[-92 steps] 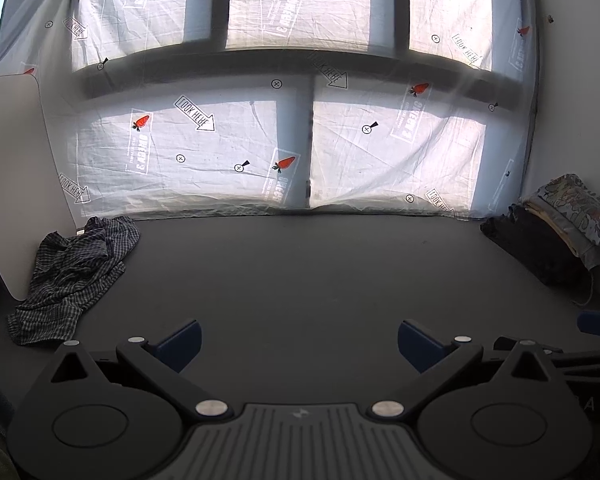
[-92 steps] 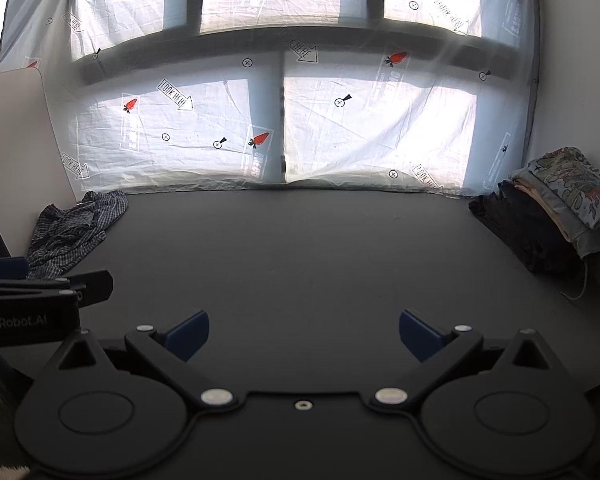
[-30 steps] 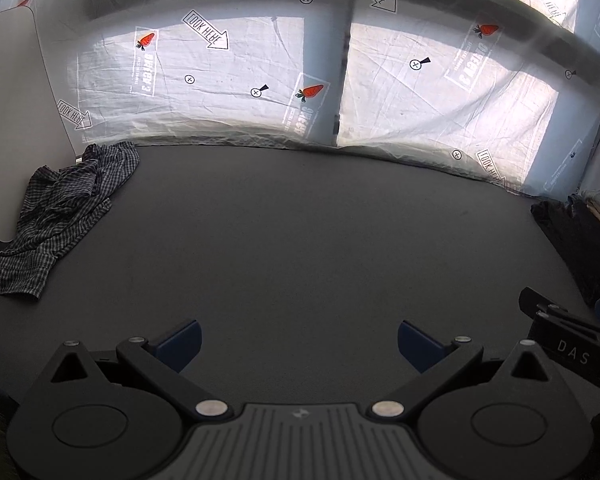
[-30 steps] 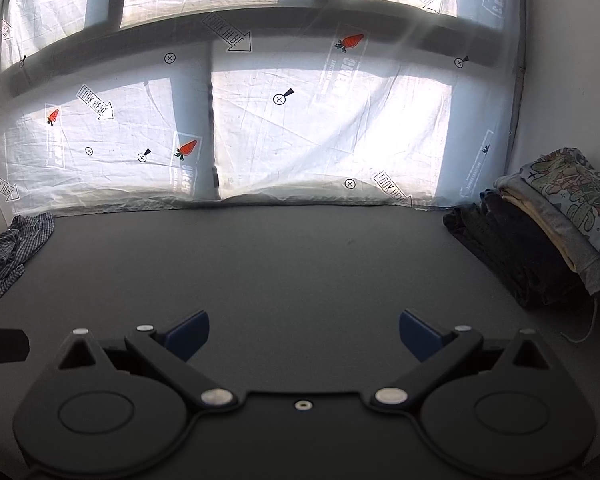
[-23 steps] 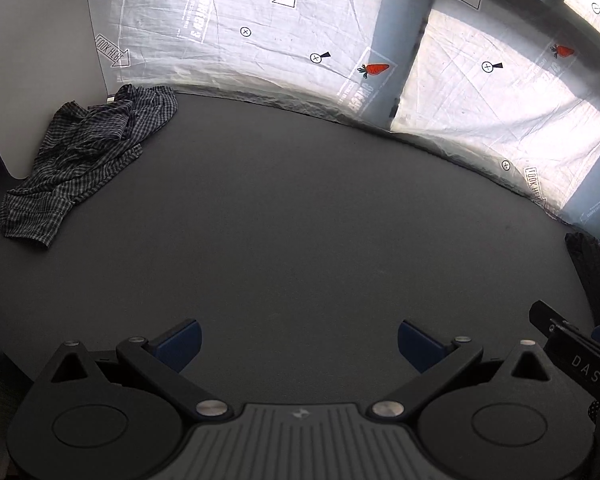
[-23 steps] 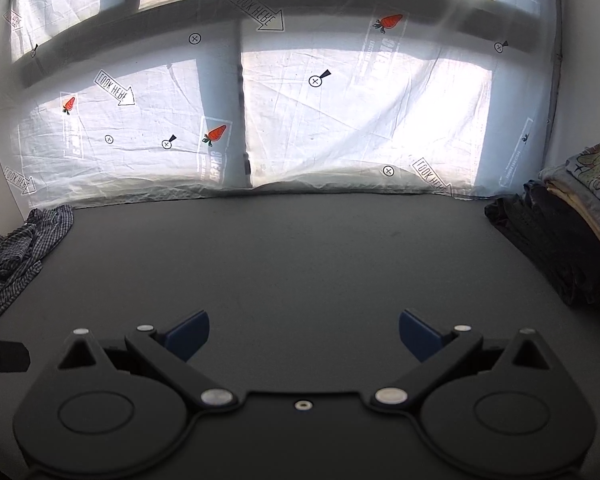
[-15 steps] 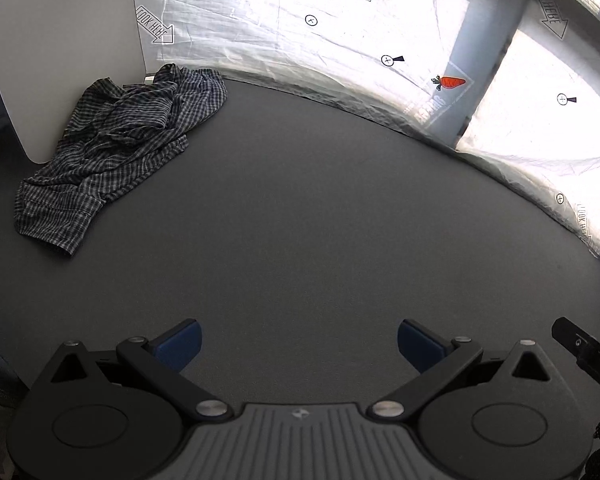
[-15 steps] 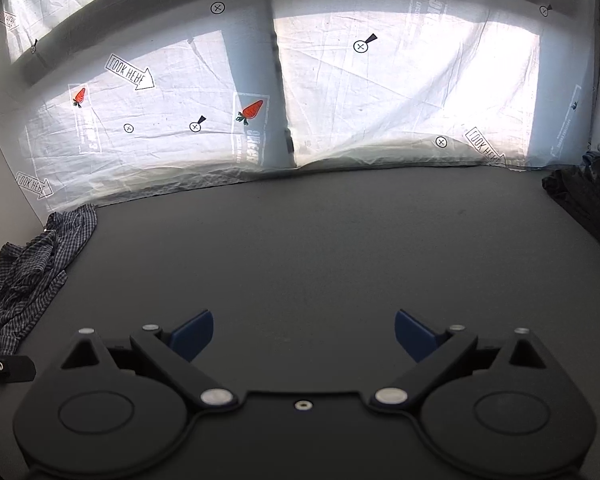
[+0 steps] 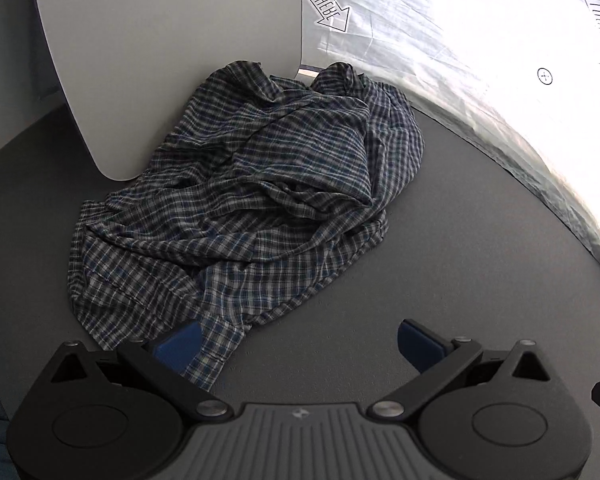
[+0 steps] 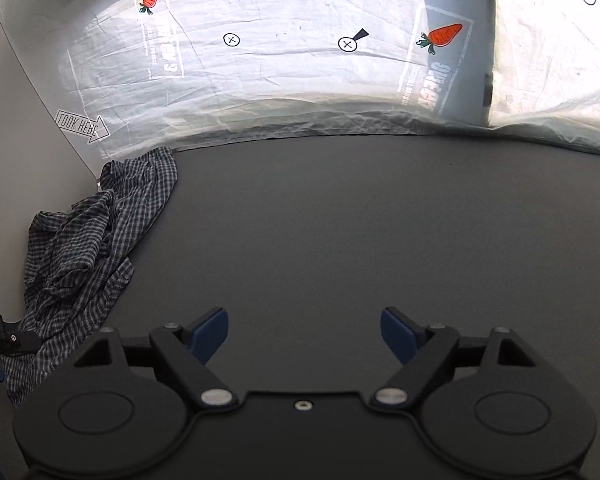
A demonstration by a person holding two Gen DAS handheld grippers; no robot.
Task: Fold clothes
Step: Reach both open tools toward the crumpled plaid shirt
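A crumpled dark plaid shirt (image 9: 252, 200) lies on the dark grey table (image 9: 460, 248) against a white board. My left gripper (image 9: 298, 340) is open just above the shirt's near hem; its left finger overlaps the cloth and its right finger is over bare table. The shirt also shows in the right wrist view (image 10: 88, 248) at the far left. My right gripper (image 10: 304, 330) is open and empty over bare table, to the right of the shirt.
A white board (image 9: 172, 52) stands behind the shirt at the table's left. A translucent printed sheet (image 10: 300, 60) hangs along the table's far edge. Part of the left gripper's body (image 10: 4, 338) shows at the right wrist view's left edge.
My left gripper has moved forward and left, close up to the plaid shirt. My right gripper has also swung left, so the folded pile at the right left its view. Both stay open.
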